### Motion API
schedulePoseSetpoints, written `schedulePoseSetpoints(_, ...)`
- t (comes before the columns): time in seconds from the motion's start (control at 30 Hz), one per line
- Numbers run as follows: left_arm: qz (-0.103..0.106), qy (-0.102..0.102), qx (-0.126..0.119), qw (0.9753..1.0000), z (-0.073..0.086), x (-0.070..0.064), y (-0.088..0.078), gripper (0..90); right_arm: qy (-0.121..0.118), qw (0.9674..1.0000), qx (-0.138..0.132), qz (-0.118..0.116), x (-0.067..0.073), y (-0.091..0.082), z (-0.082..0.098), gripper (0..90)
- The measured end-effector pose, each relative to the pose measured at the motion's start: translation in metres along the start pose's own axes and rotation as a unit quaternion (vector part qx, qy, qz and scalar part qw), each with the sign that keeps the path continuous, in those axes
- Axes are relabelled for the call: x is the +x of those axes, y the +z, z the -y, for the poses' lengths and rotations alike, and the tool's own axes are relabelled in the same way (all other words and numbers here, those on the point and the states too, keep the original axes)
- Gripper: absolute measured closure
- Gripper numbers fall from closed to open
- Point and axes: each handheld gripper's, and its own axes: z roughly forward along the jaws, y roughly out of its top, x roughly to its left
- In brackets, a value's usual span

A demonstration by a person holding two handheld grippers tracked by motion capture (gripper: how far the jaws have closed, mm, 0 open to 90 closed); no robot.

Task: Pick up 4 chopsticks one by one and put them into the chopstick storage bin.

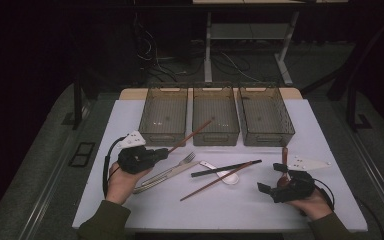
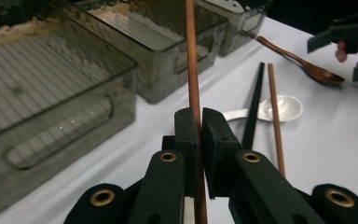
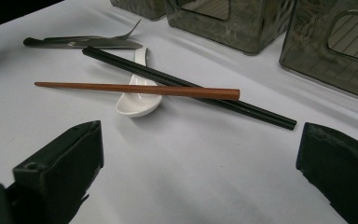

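Fingers (image 2: 186,135) clamp chopstick (image 2: 192,60) above bin rim (image 2: 135,65).

Two black handheld grippers are seen in the high view. The left gripper (image 1: 166,152) is topped by a pale three-cornered plate (image 1: 131,140); a black cable (image 1: 107,165) is looped from its rear. The right gripper (image 1: 272,179) bears a like plate (image 1: 307,163) and a black cable (image 1: 328,195). Brass-coloured eyelets (image 2: 168,157) are set in the left gripper's matte black jaw links. Blocky black pads (image 3: 63,168) are fitted to the right gripper. Dark olive sleeves (image 1: 102,222) are worn on both forearms.
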Motion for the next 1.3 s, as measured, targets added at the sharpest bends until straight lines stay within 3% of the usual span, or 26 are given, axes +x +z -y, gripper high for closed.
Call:
schedulePoseSetpoints(0.43, -0.041, -0.003, -0.002, 0.9991, -0.018, 0.022, 0.001, 84.2, 0.001, 1.0, 0.001, 0.0, -0.001, 0.001, 0.0, 0.5)
schedulePoseSetpoints(0.97, -0.069, -0.011, 0.005, 0.9975, -0.041, 0.05, 0.019, 84.2, 0.003, 1.0, -0.001, 0.002, -0.001, 0.0, 0.0, 0.5)
schedulePoseSetpoints(1.13, -0.077, -0.022, 0.008, 0.9967, -0.045, 0.06, 0.024, 84.1, 0.003, 1.0, 0.0, 0.001, -0.001, 0.001, 0.0, 0.5)
schedulePoseSetpoints(1.3, -0.098, -0.024, 0.014, 0.9948, -0.049, 0.068, 0.031, 84.0, 0.005, 1.0, -0.001, 0.002, -0.002, 0.001, 0.0, 0.5)
